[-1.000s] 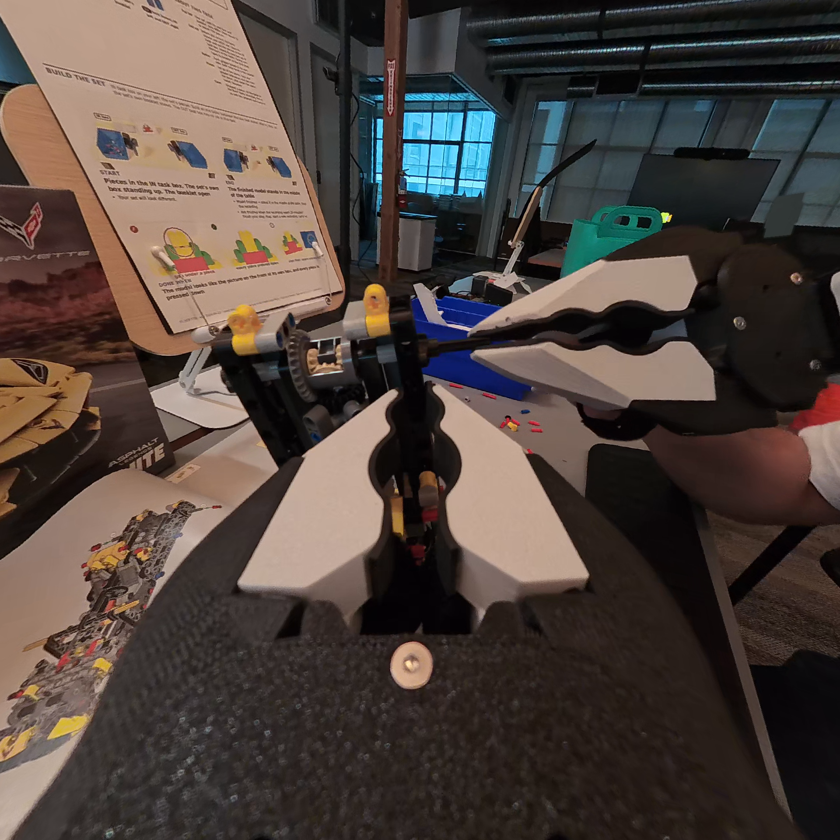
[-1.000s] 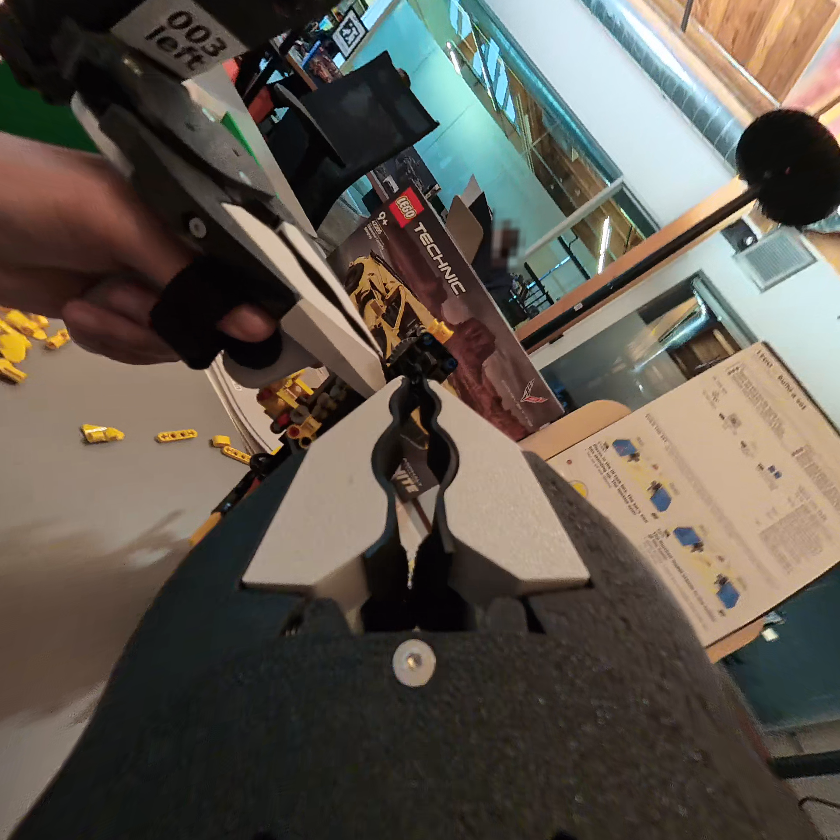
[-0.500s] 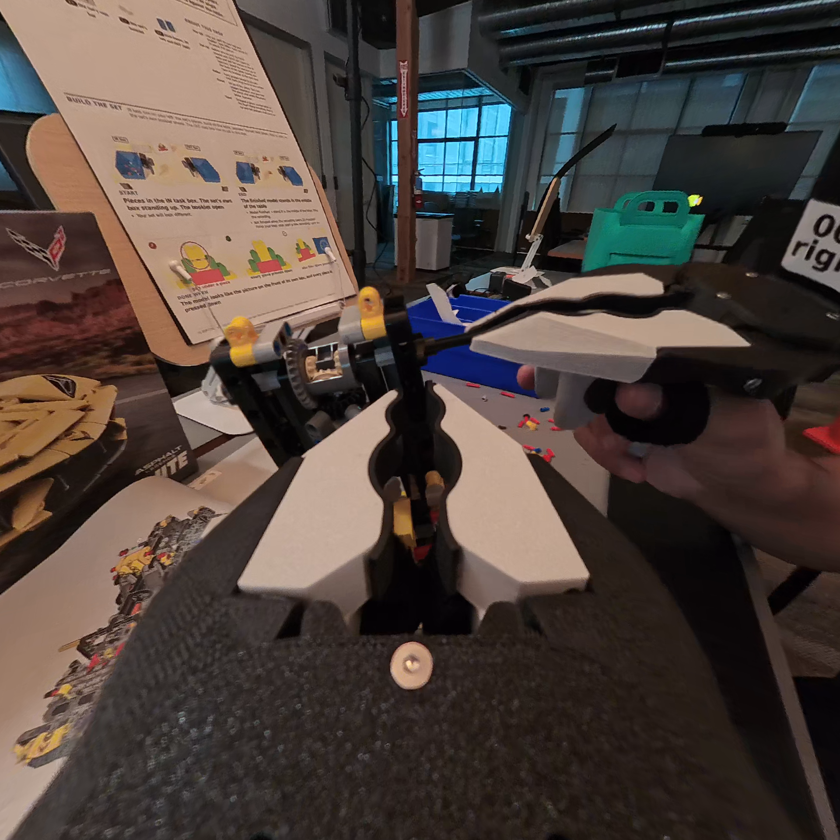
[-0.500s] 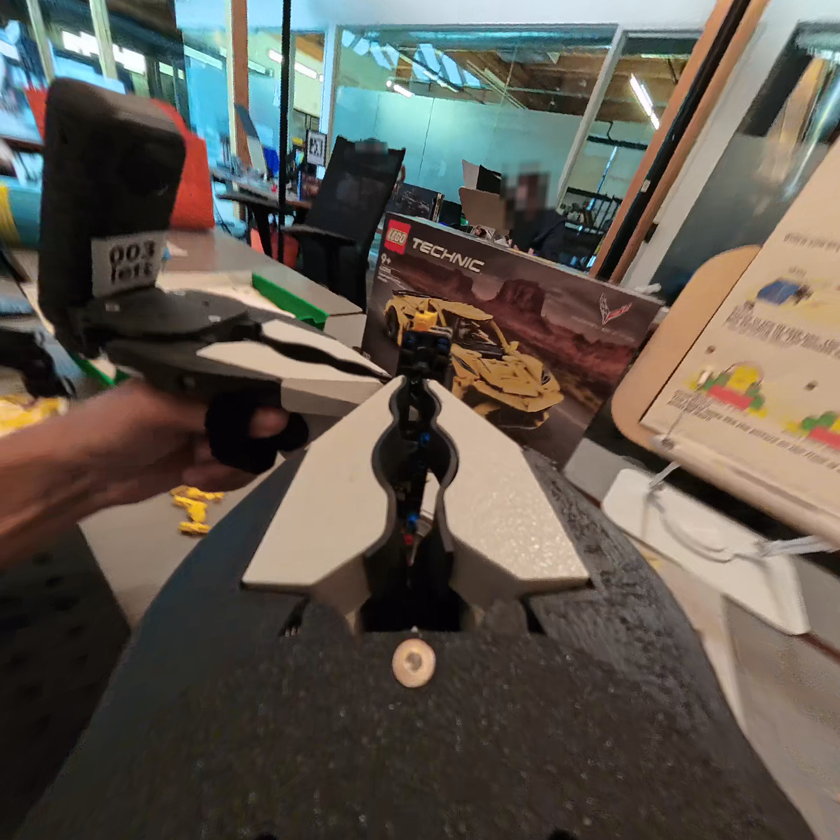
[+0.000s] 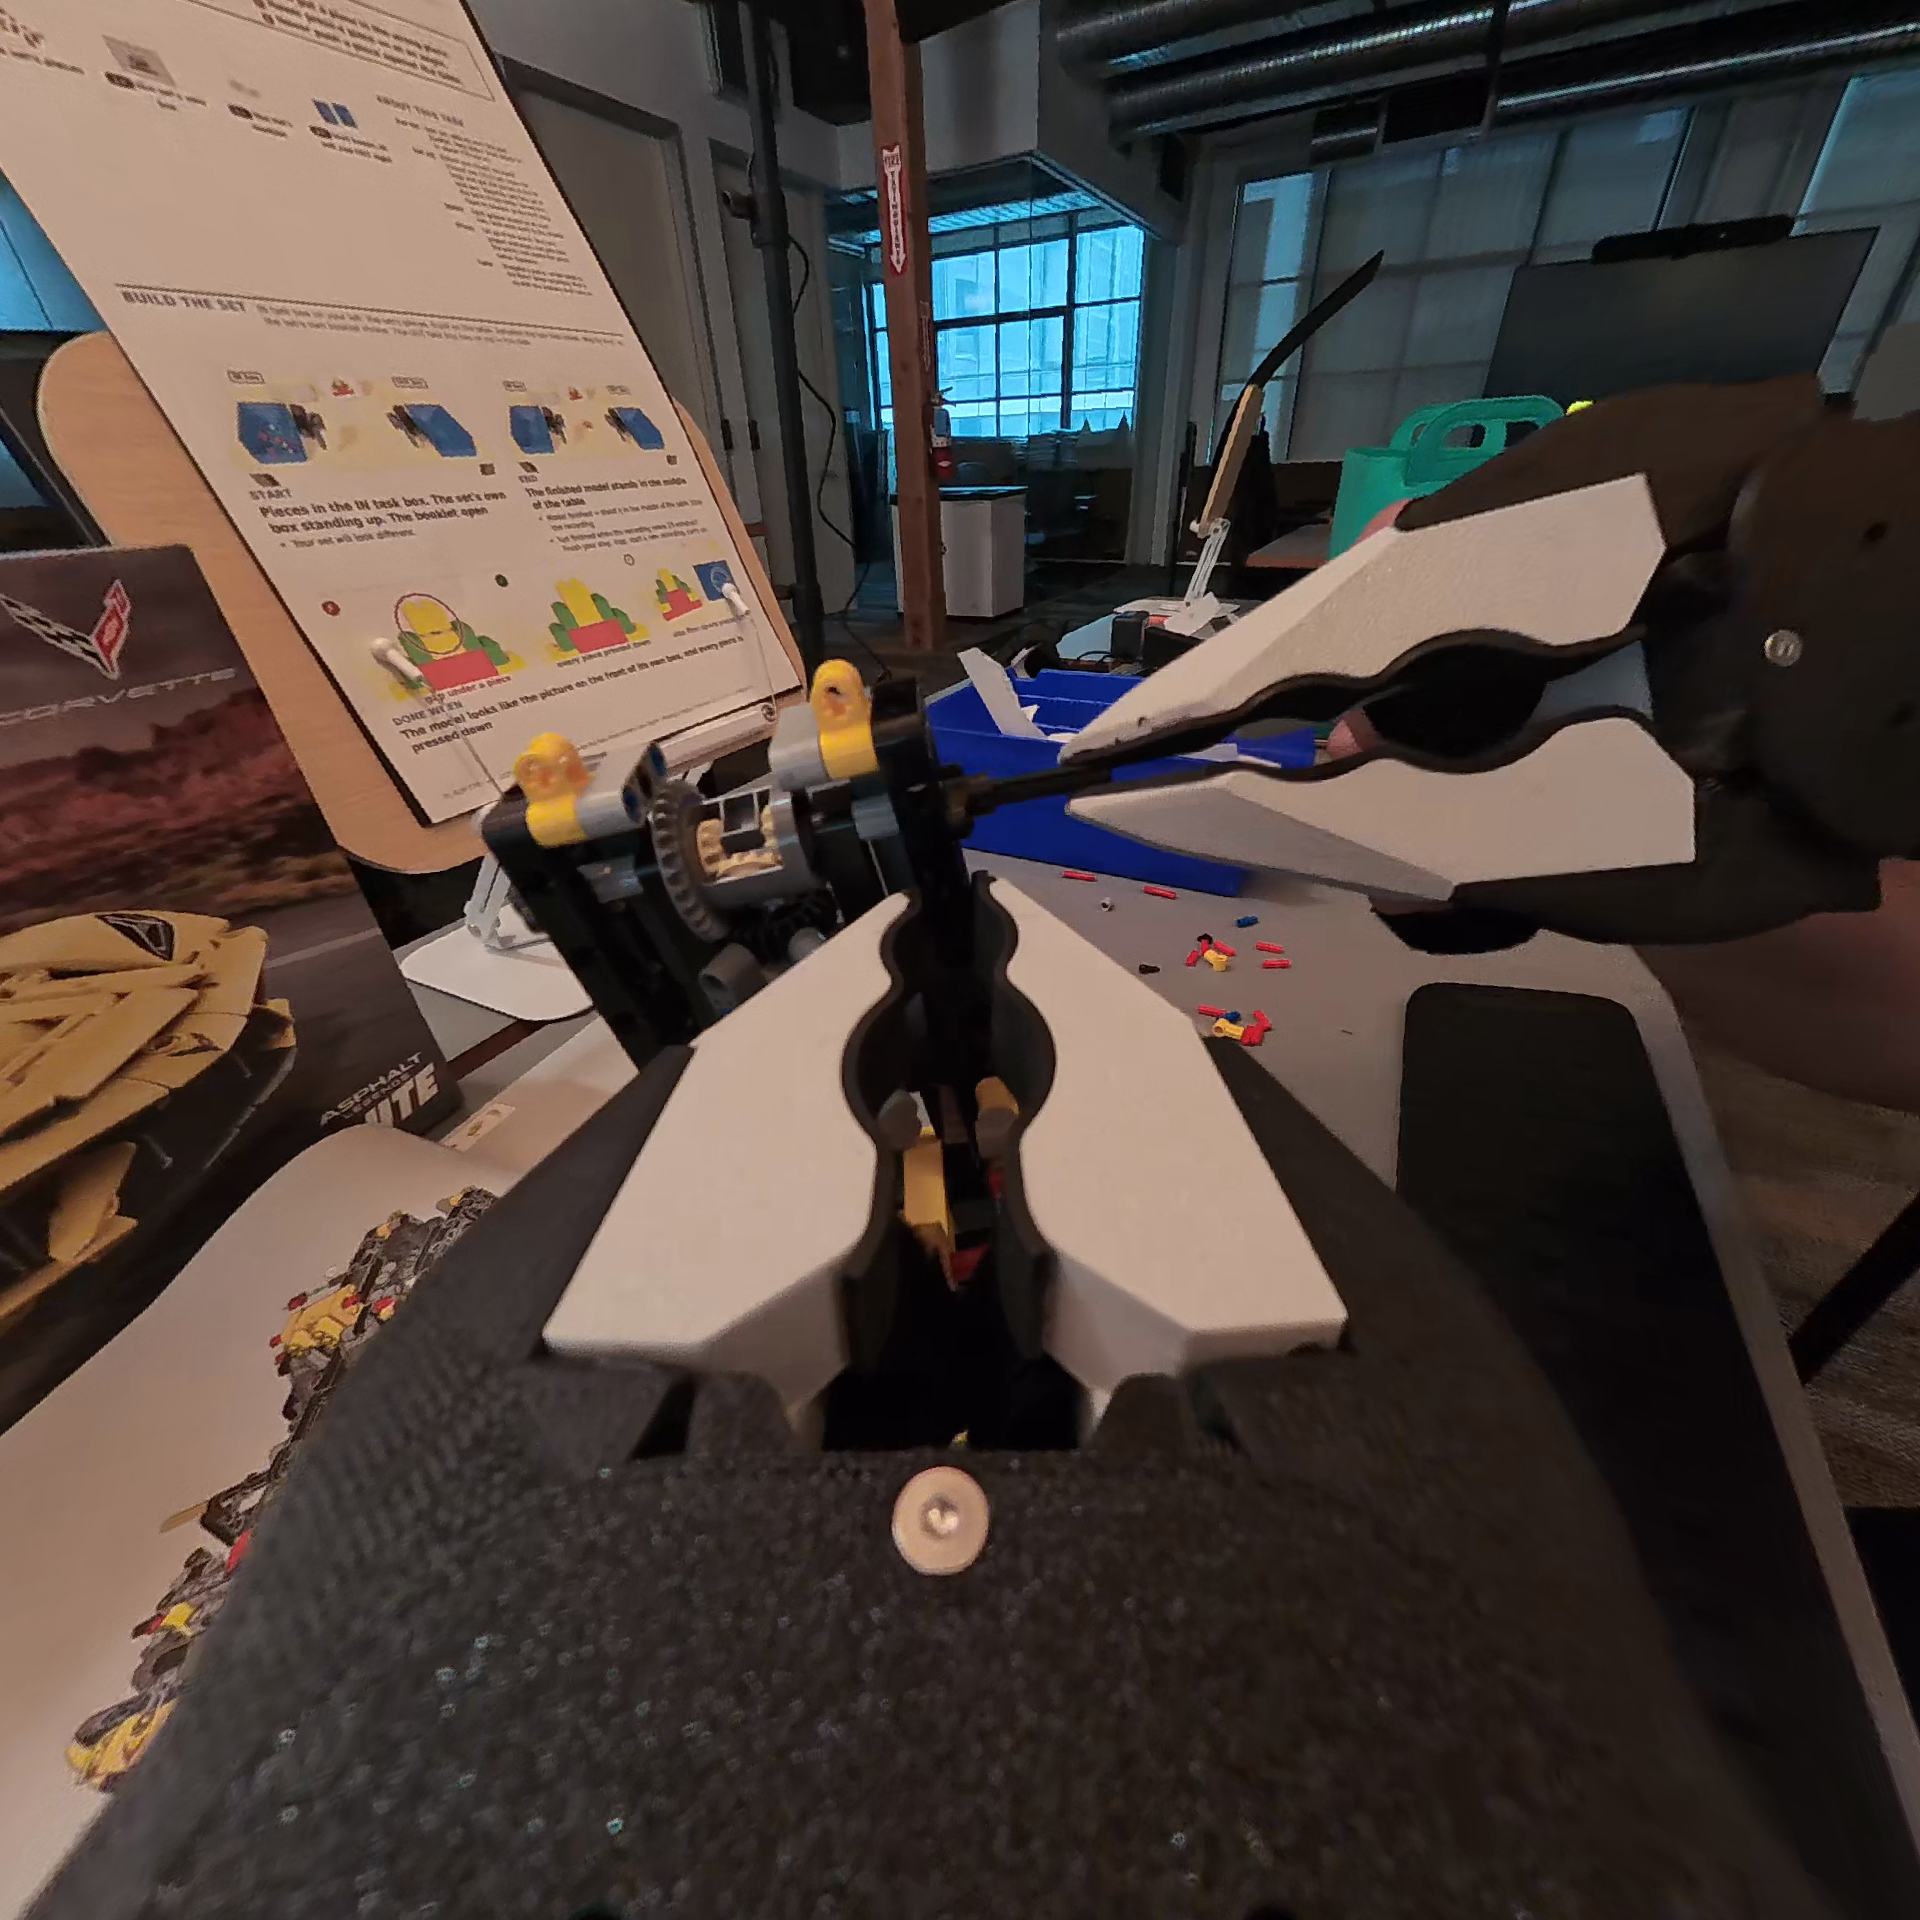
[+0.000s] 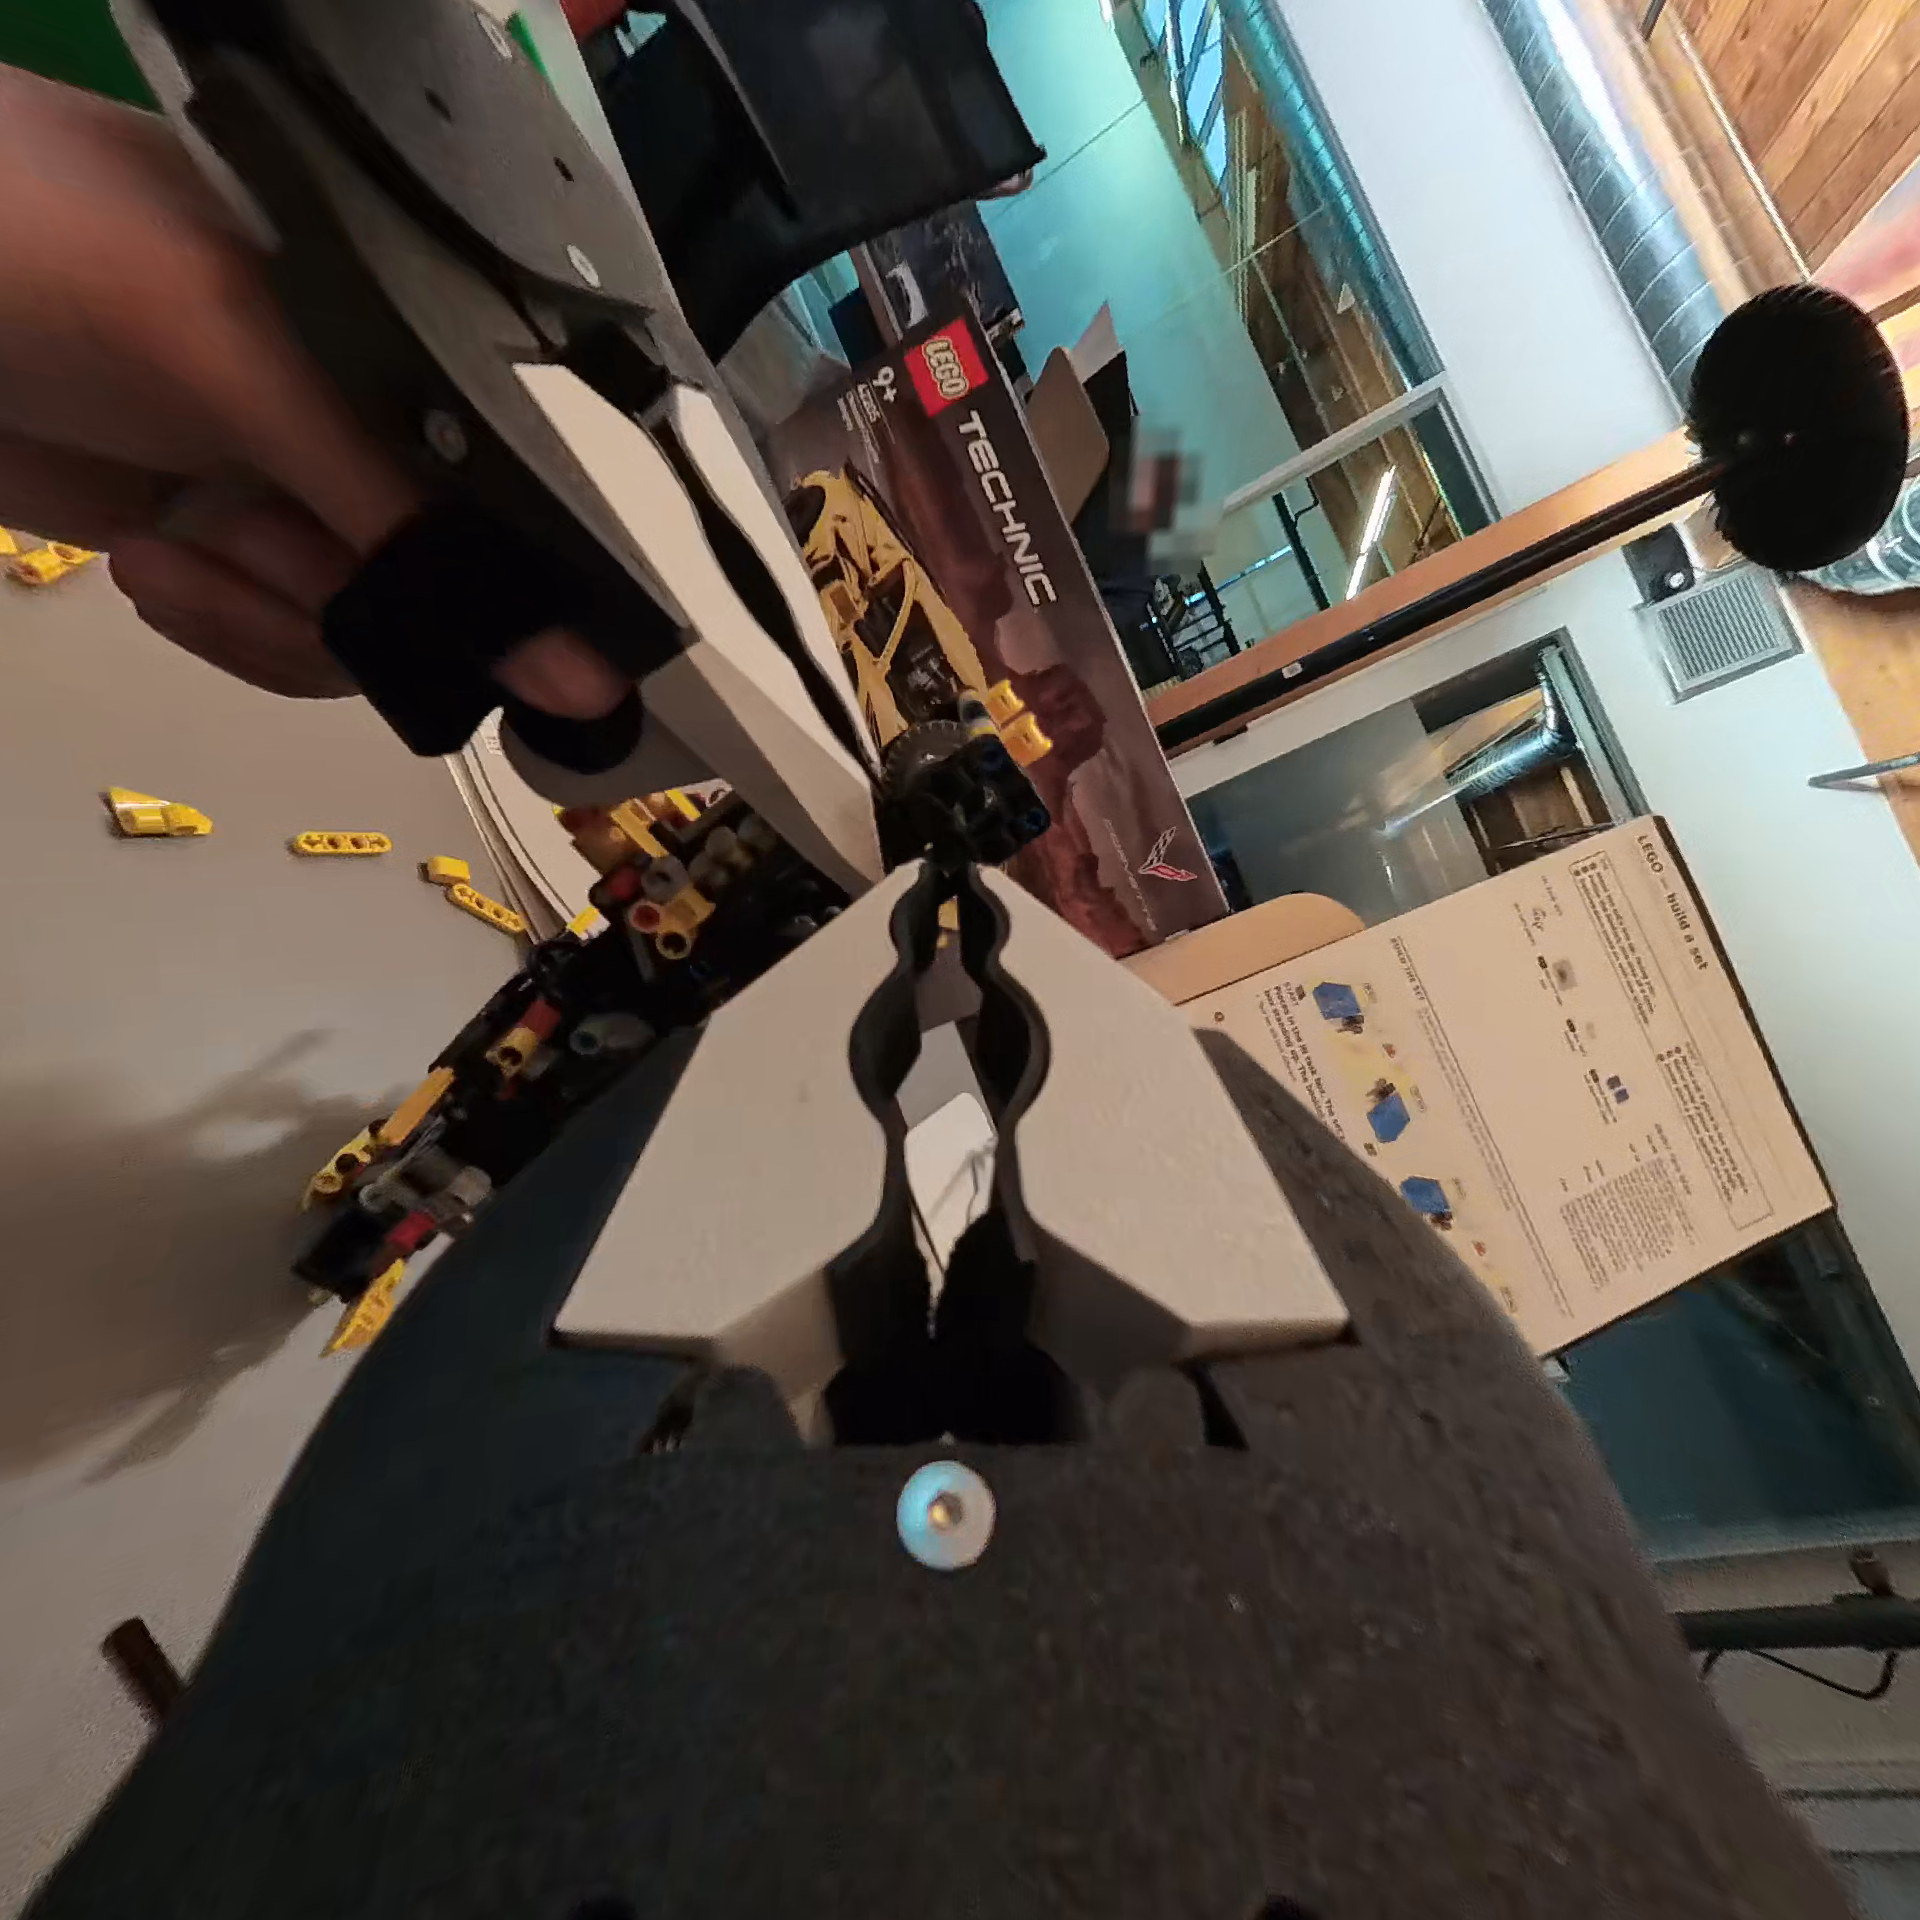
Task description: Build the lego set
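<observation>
My left hand-held gripper (image 5: 940,914) is clamped on the black beam of the gear assembly (image 5: 717,831), held up off the surface (image 5: 1340,997) in front of the instruction board (image 5: 416,416). My right hand-held gripper (image 5: 1070,769) is pinched nearly shut on a thin black axle (image 5: 997,784) entering the assy's side. To do it well, I'd keep the axle in line w/ the hole, push straight, left steady, no twisting.

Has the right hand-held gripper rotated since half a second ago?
Yes. In the right wrist view the set's box now leans steeply, where it stood upright, so the right hand-held gripper has rolled.
</observation>
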`<state>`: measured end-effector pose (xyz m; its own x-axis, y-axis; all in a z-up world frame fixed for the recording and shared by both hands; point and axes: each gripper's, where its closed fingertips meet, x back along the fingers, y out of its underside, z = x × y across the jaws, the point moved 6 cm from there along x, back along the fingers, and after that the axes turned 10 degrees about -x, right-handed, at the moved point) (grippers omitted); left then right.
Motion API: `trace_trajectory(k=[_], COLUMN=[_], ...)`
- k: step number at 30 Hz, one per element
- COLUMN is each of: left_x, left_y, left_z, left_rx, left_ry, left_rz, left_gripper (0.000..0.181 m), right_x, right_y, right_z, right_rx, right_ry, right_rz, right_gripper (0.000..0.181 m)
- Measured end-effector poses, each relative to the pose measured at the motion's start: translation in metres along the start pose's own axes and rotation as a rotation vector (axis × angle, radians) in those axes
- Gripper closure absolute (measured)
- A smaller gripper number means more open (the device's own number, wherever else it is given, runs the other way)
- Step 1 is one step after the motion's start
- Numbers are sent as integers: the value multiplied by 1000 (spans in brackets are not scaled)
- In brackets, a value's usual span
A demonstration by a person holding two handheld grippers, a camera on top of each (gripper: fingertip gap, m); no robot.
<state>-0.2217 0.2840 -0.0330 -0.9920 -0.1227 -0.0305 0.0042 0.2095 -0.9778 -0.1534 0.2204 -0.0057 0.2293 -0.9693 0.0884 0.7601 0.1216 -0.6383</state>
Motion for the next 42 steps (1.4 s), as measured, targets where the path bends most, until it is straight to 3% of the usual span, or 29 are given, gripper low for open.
trace_trajectory(k=[2,7,9,12,15,17,21,24,27,31,33,42], left_x=[0,-2,-3,-2,0,4,12,14,22,42,50,55], left_y=[0,-1,-1,-2,-1,-1,-6,-9,-12,-19,-20,-18], left_z=[1,4,5,7,2,-4,-10,-12,-16,-26,-30,-34], left_rx=[-3,-22,-22,-18,-1,26,37,34,31,36,35,44], left_ry=[4,12,19,31,4,-9,-30,-36,-41,-49,-49,-71], left_rz=[3,12,13,11,4,12,47,60,78,124,126,121], left_gripper=[174,174,173,173,173,173,174,174,173,173,174,174], right_x=[1,5,6,11,35,51,66,73,74,65,58,58], right_y=[0,6,8,7,4,18,91,146,175,191,196,193], right_z=[0,4,4,3,17,32,53,50,35,13,1,-4], right_rx=[-70,-601,-729,-709,-706,-701,-694,-759,-833,-870,-878,-833], right_ry=[-10,-102,-118,-112,-114,-86,-6,37,44,60,2,9], right_rz=[-11,32,63,94,157,158,0,-79,-81,-46,-99,-104], right_gripper=[178,178,178,177,172,172,177,181,181,181,181,181])
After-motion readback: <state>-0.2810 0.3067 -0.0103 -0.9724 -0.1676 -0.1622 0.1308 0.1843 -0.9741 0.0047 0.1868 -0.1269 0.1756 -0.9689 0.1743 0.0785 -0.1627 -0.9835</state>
